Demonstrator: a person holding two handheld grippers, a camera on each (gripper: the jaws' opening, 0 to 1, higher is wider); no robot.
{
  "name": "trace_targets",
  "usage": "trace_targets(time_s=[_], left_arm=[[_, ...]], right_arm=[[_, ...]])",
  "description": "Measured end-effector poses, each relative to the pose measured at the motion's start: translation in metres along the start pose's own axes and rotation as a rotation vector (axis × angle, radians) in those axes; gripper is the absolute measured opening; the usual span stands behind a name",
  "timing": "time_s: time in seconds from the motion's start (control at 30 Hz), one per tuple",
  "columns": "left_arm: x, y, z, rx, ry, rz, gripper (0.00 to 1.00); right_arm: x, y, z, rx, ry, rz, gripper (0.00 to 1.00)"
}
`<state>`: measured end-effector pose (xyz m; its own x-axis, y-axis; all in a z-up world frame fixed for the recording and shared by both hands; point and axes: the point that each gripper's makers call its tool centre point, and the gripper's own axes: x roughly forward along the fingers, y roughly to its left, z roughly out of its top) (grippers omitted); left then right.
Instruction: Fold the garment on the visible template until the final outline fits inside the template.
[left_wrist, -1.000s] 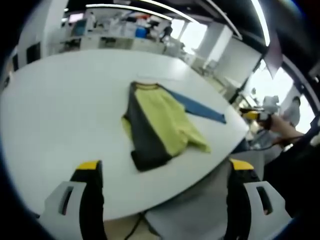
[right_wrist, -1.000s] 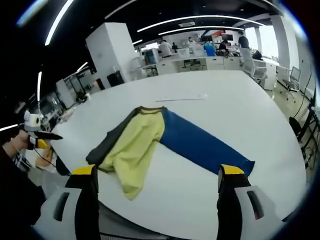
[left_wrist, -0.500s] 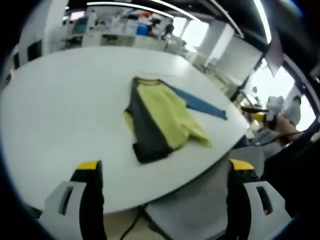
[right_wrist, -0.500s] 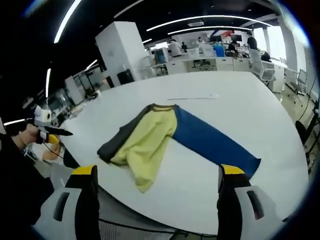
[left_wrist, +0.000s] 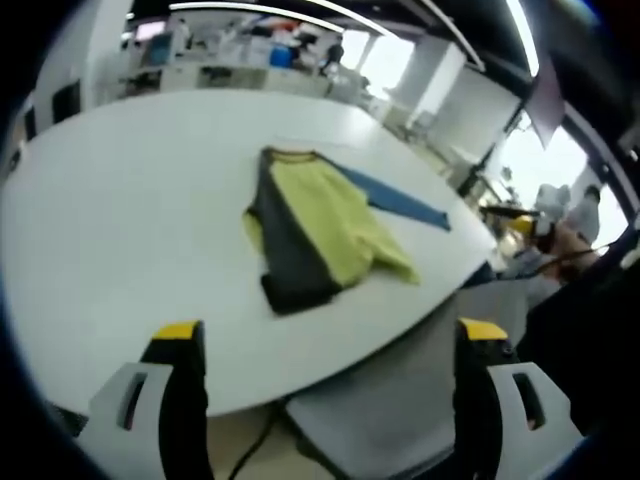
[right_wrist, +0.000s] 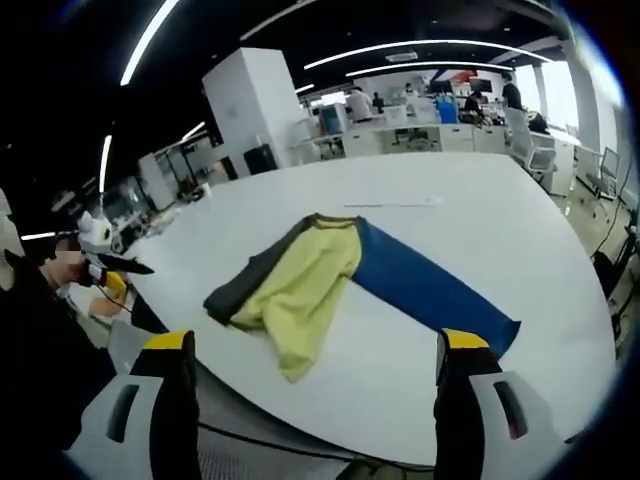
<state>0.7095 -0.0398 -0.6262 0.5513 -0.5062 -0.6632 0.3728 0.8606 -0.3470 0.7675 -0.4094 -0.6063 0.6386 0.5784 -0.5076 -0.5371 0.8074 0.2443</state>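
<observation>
Two tongs gaping and empty, left tongs (left_wrist: 325, 345), right tongs (right_wrist: 318, 350), half-folded garment (right_wrist: 320, 280) on white table (right_wrist: 480, 210)

The garment (left_wrist: 315, 236) folds over itself, hiding its underside; no template outline is discernible.

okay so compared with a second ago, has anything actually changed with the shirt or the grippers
Nothing was taken hold of or let go. Both views drifted a little, which is the cameras moving with the hands. The garment lies the same on the white table, blue sleeve stretched out. The left hand-held gripper and right hand-held gripper stay open and empty.
</observation>
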Motion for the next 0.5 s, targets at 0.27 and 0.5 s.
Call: trace_targets(time_s=[0.27,0.5], left_arm=[[0.0013,-0.0003,-0.0065,-0.005,0.019,-0.009,0.99],[0.0057,0.0020,-0.0058,0.001,0.024,-0.016,0.99]], right_arm=[[-0.0001,-0.0028,-0.0079,0.030,0.006,-0.012,0.99],[0.0013,-0.0032,-0.0077,0.026,0.003,-0.017,0.98]])
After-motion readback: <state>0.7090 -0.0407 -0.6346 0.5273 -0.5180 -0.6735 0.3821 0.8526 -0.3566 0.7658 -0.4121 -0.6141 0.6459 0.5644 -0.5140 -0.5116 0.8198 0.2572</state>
